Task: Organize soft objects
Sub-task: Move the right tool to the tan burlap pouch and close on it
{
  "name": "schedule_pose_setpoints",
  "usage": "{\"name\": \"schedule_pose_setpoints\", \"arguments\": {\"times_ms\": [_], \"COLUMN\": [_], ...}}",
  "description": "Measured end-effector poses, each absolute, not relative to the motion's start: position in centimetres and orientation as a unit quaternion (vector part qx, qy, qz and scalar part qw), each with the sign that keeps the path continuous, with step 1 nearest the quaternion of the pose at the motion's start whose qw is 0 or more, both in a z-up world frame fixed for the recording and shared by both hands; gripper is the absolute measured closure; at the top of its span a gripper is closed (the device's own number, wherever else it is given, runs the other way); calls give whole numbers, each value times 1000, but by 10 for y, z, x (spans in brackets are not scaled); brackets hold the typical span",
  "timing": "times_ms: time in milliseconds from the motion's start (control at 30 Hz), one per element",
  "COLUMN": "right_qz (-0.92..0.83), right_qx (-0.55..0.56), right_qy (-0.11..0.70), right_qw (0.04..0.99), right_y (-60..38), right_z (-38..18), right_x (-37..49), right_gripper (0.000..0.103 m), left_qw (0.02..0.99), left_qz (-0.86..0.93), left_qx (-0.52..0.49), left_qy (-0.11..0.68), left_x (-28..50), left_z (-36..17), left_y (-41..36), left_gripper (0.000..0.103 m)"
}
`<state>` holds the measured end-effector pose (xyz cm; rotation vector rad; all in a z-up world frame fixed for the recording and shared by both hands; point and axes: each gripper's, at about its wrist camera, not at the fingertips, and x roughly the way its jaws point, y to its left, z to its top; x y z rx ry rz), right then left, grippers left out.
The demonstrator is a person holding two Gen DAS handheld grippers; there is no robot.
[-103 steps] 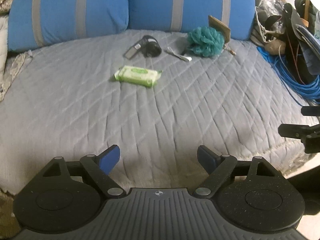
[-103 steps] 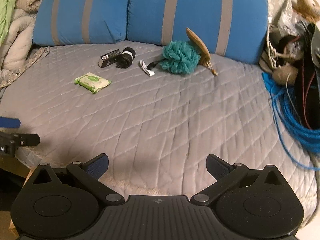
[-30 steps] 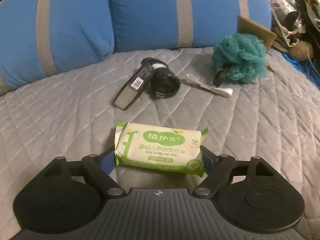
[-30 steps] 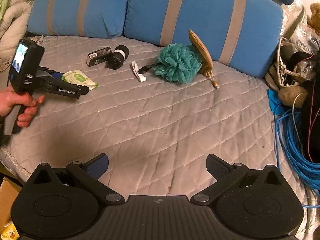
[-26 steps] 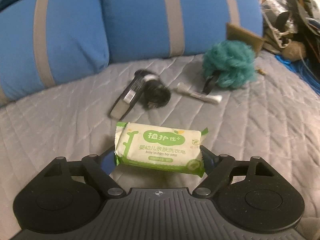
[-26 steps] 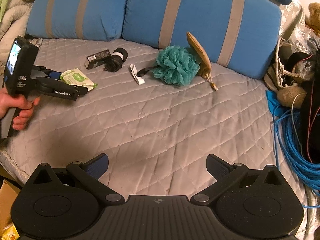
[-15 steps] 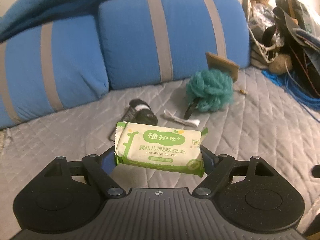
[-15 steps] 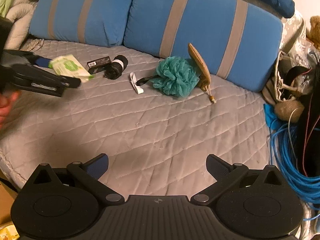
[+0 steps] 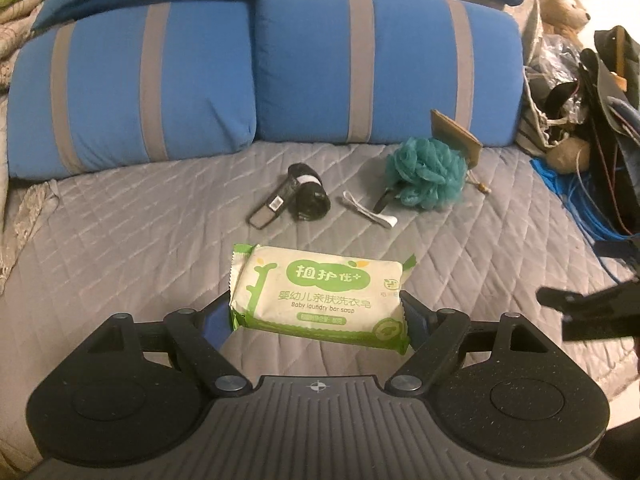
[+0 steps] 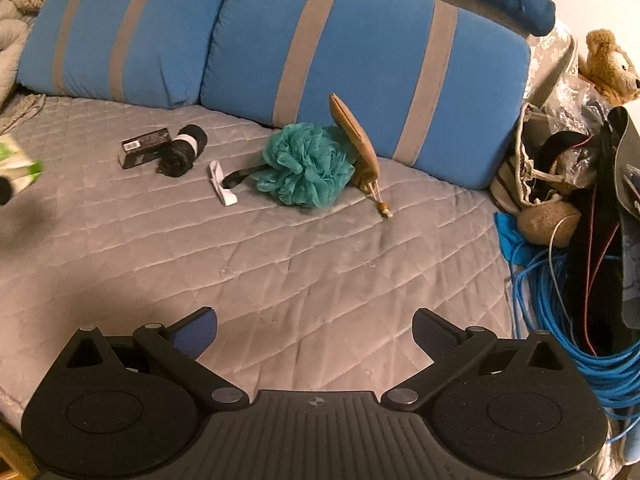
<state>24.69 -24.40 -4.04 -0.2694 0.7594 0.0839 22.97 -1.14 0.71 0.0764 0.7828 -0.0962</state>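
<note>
My left gripper (image 9: 318, 312) is shut on a green-and-white soap pack (image 9: 320, 294) and holds it above the grey quilted bed (image 9: 120, 248). The pack also shows at the left edge of the right wrist view (image 10: 18, 160). My right gripper (image 10: 314, 330) is open and empty above the bed's front part. A teal bath pouf (image 9: 426, 172) (image 10: 306, 164), a black roll (image 9: 308, 196) (image 10: 182, 150), a small dark box (image 9: 272, 204) (image 10: 146, 146) and a white strap (image 9: 370, 212) (image 10: 222, 182) lie near the pillows.
Two blue striped pillows (image 9: 256, 68) (image 10: 280, 44) line the back. A brown wooden brush (image 10: 356, 140) leans behind the pouf. A blue cable coil (image 10: 568, 320), bags (image 10: 560, 168) and a teddy bear (image 10: 608, 66) crowd the right side. A rumpled blanket (image 10: 12, 20) is at far left.
My left gripper closed on the soap pack, lifted it off the bed and drew back from the pillows. My right gripper stayed open and moved slightly forward.
</note>
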Motion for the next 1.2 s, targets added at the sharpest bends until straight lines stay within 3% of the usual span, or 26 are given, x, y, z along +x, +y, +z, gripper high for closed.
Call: {"name": "schedule_pose_setpoints", "arguments": {"times_ms": [533, 700, 867, 1200], "right_qz": [29, 22, 13, -14], "right_qx": [-168, -188, -227, -228], "right_qy": [310, 299, 271, 263], "right_qw": [935, 935, 935, 937], "right_y": [-248, -242, -230, -226], "right_z": [-42, -47, -51, -53], "right_x": [310, 331, 348, 391], "right_gripper": [1, 17, 43, 66], "left_qw": [913, 909, 906, 902], "left_qz": [-93, -105, -120, -133], "left_qx": [33, 32, 33, 23], "left_qy": [395, 402, 405, 409], "left_x": [228, 228, 229, 231], "left_z": [6, 5, 6, 11], "left_y": [-10, -12, -16, -18], "left_gripper": [21, 21, 21, 21]}}
